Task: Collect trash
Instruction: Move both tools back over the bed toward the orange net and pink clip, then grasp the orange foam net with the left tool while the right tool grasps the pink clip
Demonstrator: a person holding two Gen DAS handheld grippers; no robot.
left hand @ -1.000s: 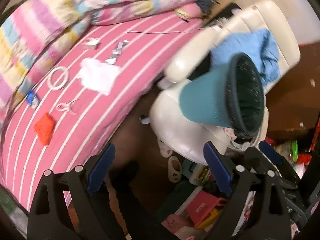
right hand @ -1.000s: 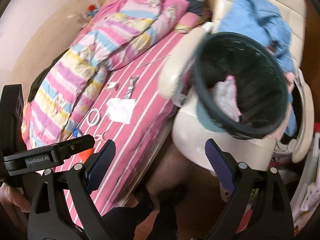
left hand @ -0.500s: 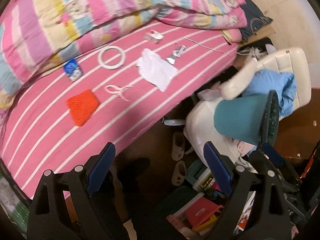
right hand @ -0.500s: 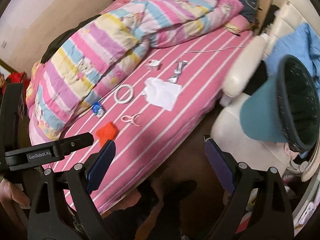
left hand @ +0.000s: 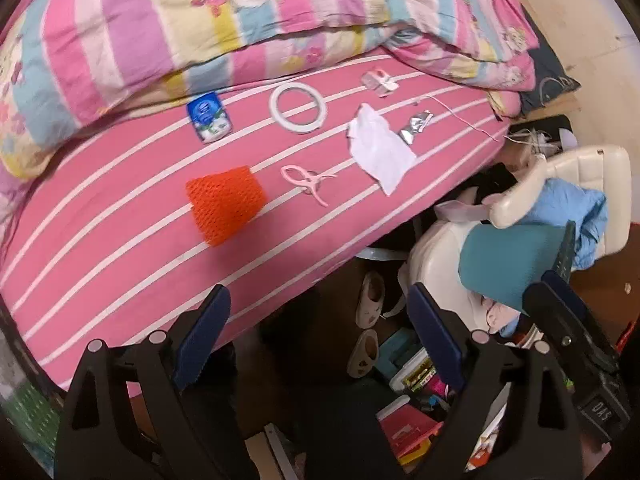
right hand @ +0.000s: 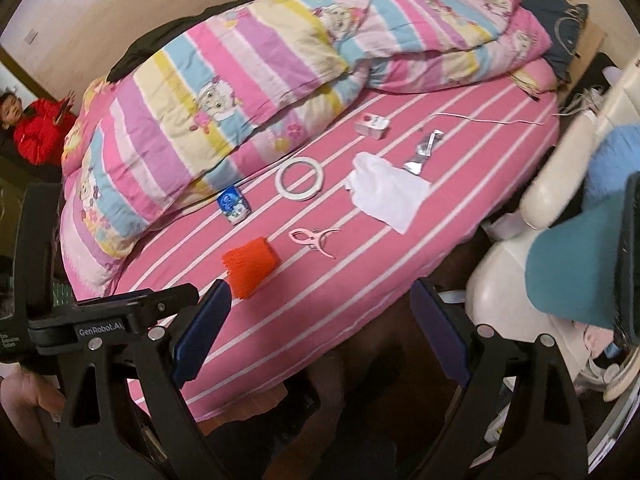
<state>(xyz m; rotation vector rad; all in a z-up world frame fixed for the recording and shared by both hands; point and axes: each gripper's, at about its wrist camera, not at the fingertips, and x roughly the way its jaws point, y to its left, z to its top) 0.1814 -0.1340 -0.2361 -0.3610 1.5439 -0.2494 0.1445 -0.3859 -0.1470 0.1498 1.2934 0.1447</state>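
Loose items lie on the pink striped bed [left hand: 100,280] [right hand: 440,248]: an orange mesh piece [left hand: 225,204] [right hand: 251,267], a white tissue [left hand: 380,150] [right hand: 386,193], a crumpled silver wrapper [left hand: 416,127] [right hand: 424,151], a small pink-white packet [left hand: 378,79] [right hand: 372,125], a blue packet [left hand: 209,117] [right hand: 234,204], a white tape ring [left hand: 298,107] [right hand: 299,179] and a pink clip [left hand: 307,182] [right hand: 316,238]. A teal bin [left hand: 516,266] [right hand: 580,264] lies tilted on the white chair. My left gripper [left hand: 320,344] and right gripper [right hand: 320,332] hang open above the bed's near edge, both empty.
A striped quilt [left hand: 224,20] [right hand: 280,60] is bunched along the far side of the bed. A white chair [left hand: 436,280] [right hand: 504,280] with a blue cloth [left hand: 576,216] stands right of the bed. Slippers [left hand: 370,312] and toys clutter the floor. A person in red [right hand: 38,132] sits far left.
Both views have swung left from the chair and bin towards the bed. The items on the sheet are now centred and closer. Both grippers stayed open.
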